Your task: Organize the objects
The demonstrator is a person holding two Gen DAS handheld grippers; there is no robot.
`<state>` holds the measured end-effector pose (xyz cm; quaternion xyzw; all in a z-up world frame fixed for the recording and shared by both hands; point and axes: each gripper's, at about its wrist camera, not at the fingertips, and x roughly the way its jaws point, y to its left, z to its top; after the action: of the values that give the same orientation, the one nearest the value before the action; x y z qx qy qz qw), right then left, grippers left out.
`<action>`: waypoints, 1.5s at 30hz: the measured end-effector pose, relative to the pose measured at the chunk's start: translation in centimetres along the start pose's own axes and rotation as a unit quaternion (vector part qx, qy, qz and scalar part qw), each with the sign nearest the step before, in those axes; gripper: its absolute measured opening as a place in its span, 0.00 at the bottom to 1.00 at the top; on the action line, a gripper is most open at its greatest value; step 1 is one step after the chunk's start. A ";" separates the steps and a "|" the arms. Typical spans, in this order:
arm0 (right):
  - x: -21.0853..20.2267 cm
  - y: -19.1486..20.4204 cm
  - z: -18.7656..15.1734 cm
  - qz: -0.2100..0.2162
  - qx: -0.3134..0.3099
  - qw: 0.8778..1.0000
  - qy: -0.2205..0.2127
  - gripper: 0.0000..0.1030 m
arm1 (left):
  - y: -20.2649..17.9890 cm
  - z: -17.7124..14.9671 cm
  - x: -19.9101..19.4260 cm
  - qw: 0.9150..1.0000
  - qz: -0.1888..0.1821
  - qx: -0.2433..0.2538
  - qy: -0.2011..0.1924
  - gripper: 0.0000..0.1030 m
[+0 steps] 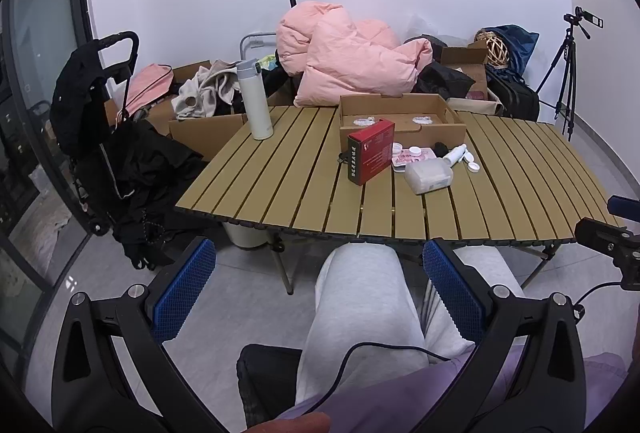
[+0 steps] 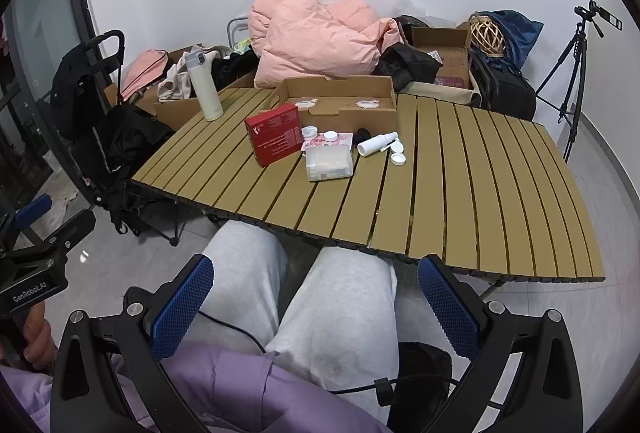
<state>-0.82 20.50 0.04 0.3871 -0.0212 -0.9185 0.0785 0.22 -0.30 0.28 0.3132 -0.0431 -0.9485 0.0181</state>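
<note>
We held the left gripper (image 1: pixel 320 281) and right gripper (image 2: pixel 316 289) over our lap, jaws wide apart, empty. Red box (image 2: pixel 276 139), clear container (image 2: pixel 329 163) and spray bottle (image 2: pixel 376 144) lay clustered mid-table (image 2: pixel 460 193), before the cardboard tray (image 2: pixel 340 93).

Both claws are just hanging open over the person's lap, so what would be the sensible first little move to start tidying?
Probably bring the right gripper forward over the slatted table toward the clear plastic box. Both grippers are open and empty, short of the table edge, and that box lies nearest among the loose items beside the open cardboard box.
</note>
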 end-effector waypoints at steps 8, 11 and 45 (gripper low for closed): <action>0.0 -0.1 0.3 -0.002 0.001 1.000 0.000 1.00 | -0.1 0.1 0.1 1.000 -0.002 0.002 0.004 1.00; -0.1 -0.4 0.2 -0.003 0.005 1.000 -0.004 1.00 | 0.0 0.1 0.1 1.000 -0.002 0.003 0.004 1.00; 0.2 -0.7 0.0 -0.002 0.014 1.000 -0.002 1.00 | -0.2 0.0 0.3 1.000 -0.001 0.006 0.008 1.00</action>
<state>-1.07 21.20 -0.14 0.3859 -0.0332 -0.9192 0.0712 -0.03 -0.17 0.02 0.3206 -0.0484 -0.9458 0.0158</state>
